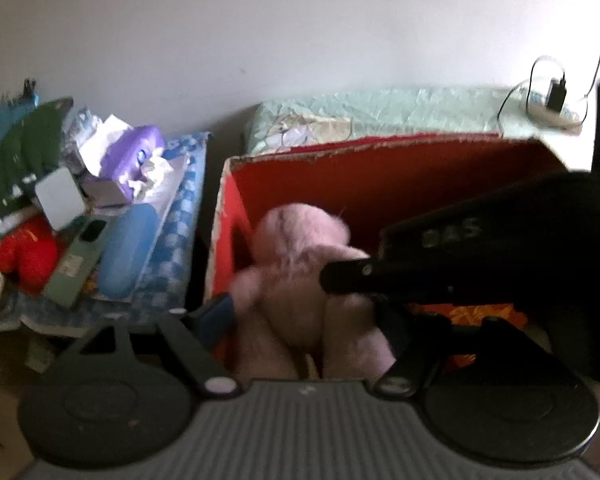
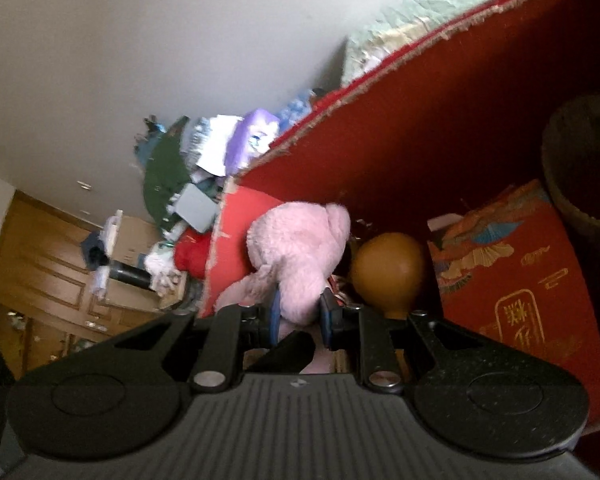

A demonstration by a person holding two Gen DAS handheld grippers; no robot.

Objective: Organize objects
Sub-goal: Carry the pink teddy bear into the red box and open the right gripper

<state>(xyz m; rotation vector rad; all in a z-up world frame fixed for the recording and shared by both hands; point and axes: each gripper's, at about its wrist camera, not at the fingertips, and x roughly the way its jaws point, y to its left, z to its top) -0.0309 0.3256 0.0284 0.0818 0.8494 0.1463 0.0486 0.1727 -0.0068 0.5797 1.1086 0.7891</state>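
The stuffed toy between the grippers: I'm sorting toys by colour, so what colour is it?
Pale pink; the stuffed toy shows best in the right wrist view.

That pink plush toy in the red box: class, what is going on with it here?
A person with a gripper in each hand is putting a pink plush toy into a red cardboard box. The right gripper has its pads on the toy's lower part. The left gripper also straddles the toy, but whether it presses is unclear. A brown gourd-shaped thing and a red gift bag already sit inside the box. Clutter is piled beside it.
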